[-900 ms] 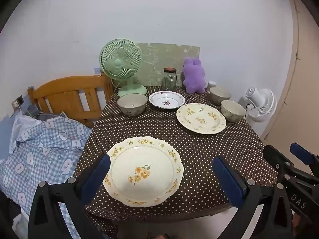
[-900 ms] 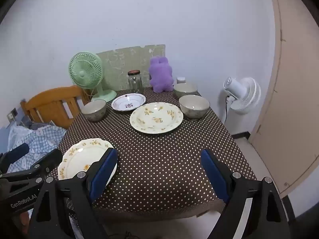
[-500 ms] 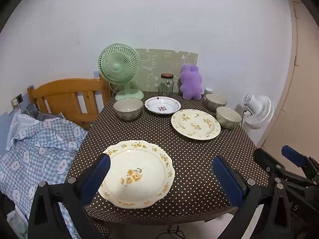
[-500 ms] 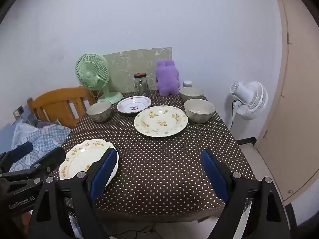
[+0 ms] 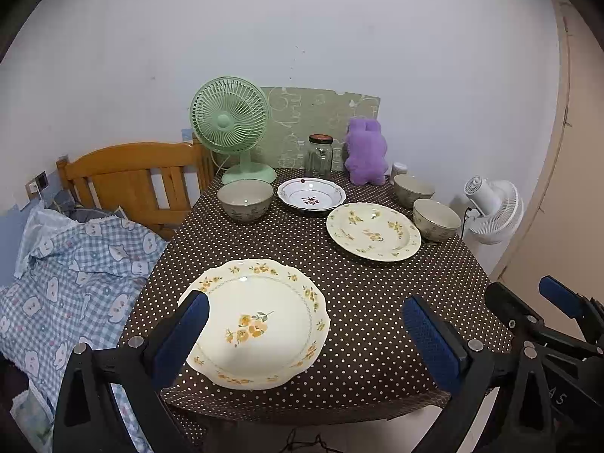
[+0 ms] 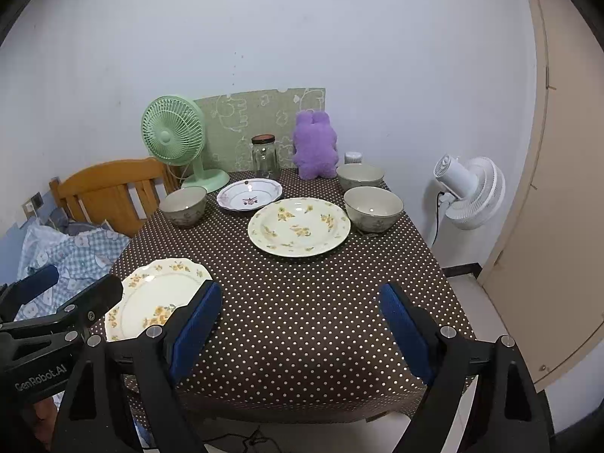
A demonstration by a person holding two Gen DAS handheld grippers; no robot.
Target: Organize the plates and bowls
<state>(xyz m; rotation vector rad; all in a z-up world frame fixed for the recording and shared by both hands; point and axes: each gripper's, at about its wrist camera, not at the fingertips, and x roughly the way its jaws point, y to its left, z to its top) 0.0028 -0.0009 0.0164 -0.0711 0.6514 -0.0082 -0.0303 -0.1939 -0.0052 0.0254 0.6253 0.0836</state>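
Brown polka-dot tablecloth [image 5: 377, 302], dishes spread out, both my claws hanging at the near edge.

I see my left gripper [image 5: 305, 334] spread wide and empty, the near cream plate with yellow flowers [image 5: 256, 322] lying just ahead between its blue pads, untouched. My right gripper [image 6: 300, 324] is also spread, over bare cloth, that plate to its left. A second flowered plate [image 6: 299, 225], a white scalloped dish [image 6: 250, 194] and three grey bowls [image 6: 373, 208] sit farther back.

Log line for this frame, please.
phase: approach | left gripper: open, empty | right gripper: open, empty | near plate: untouched | bowls: unstacked
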